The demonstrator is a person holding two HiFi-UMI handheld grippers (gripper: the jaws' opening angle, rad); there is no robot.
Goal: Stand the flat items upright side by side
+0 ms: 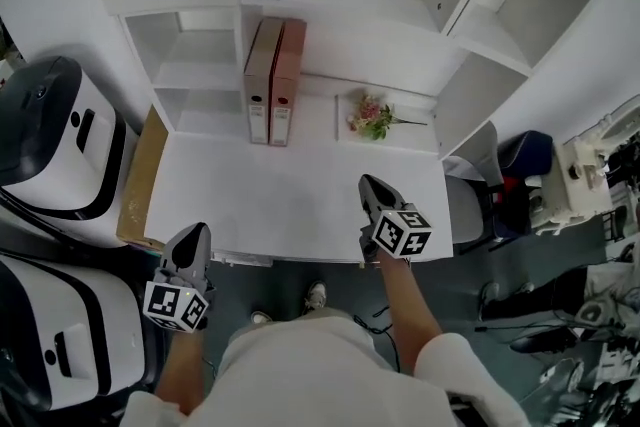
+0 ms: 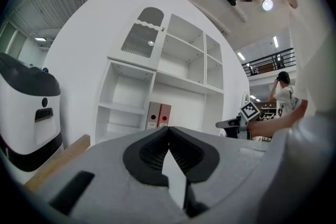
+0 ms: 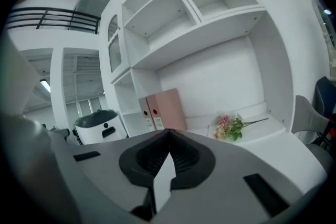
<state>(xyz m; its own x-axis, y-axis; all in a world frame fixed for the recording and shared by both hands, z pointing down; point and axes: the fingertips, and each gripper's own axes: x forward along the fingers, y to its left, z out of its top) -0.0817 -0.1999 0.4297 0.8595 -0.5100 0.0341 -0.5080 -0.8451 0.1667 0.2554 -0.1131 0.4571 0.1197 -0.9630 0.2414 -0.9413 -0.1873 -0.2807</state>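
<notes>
The desk (image 1: pixel 290 200) and the shelves (image 1: pixel 200 65) are smooth, matt white. The two file boxes (image 1: pixel 275 85) look like dull pink-brown card. The board (image 1: pixel 140 175) at the left of the frame looks like pale bare wood. The machine (image 1: pixel 55 145) beside it is shiny white and black plastic. The left tool (image 1: pixel 197 231) and the right tool (image 1: pixel 368 182) are matt grey plastic with black ribbed pads (image 3: pixel 149 157).

You're in an office-like robotics lab: white built-in shelving (image 1: pixel 480 35), pinkish cardboard box files (image 1: pixel 275 80), bulky white-and-black robot units (image 1: pixel 60 145).
</notes>
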